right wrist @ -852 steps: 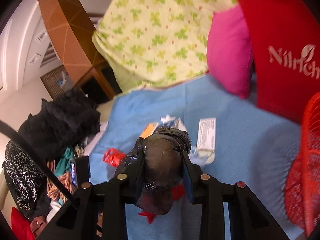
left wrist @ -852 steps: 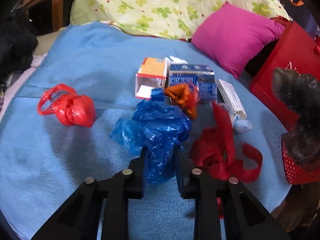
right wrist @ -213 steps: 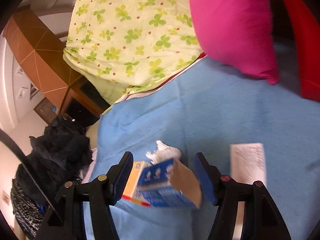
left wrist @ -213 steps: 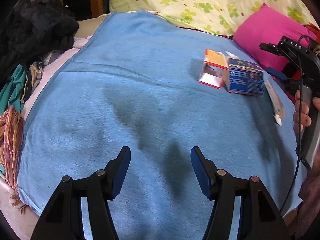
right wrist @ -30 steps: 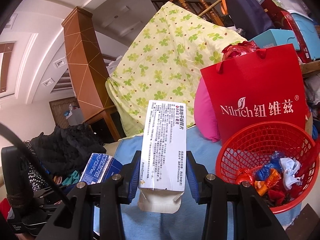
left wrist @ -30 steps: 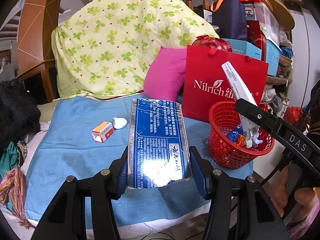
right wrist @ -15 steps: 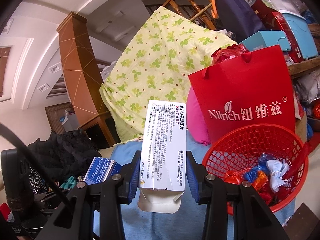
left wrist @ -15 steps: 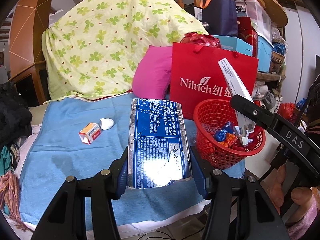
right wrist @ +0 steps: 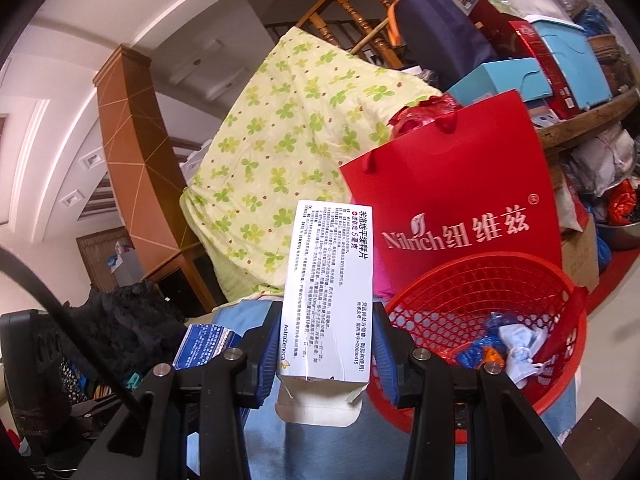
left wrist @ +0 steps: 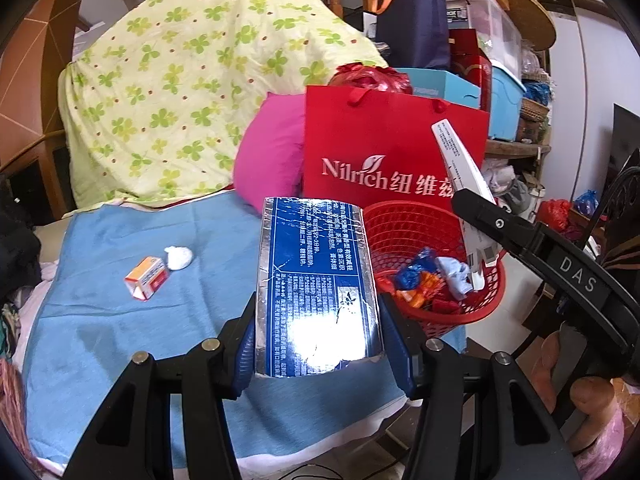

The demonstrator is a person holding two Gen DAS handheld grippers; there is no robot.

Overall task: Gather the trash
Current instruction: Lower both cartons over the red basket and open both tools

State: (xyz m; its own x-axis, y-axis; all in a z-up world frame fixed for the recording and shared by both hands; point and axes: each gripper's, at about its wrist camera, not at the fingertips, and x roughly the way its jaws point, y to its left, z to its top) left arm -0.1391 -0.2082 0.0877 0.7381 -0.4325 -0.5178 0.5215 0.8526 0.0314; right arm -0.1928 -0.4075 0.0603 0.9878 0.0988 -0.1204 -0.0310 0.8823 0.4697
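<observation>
My left gripper [left wrist: 322, 340] is shut on a blue and silver carton [left wrist: 316, 284], held upright over the front of the blue bedspread [left wrist: 120, 320]. The right gripper [right wrist: 326, 344] is shut on a long white medicine box [right wrist: 328, 292]; from the left wrist view that white box [left wrist: 460, 176] hangs tilted over the red mesh basket [left wrist: 400, 232]. The basket [right wrist: 500, 284] holds several crumpled wrappers and bags. An orange and white small box [left wrist: 146, 278] and a white paper wad [left wrist: 179, 257] lie on the bedspread at the left.
A red paper shopping bag [left wrist: 384, 152] stands behind the basket, a pink pillow [left wrist: 272, 156] beside it. A clover-print quilt [left wrist: 180, 80] is heaped at the back. Boxes and bins [left wrist: 480, 80] fill shelves at the right. A person's hand [left wrist: 580, 400] grips the right tool.
Both views have swung right: the basket and red bag now sit nearer the middle. The white box hangs further over the basket. Both grips are unchanged.
</observation>
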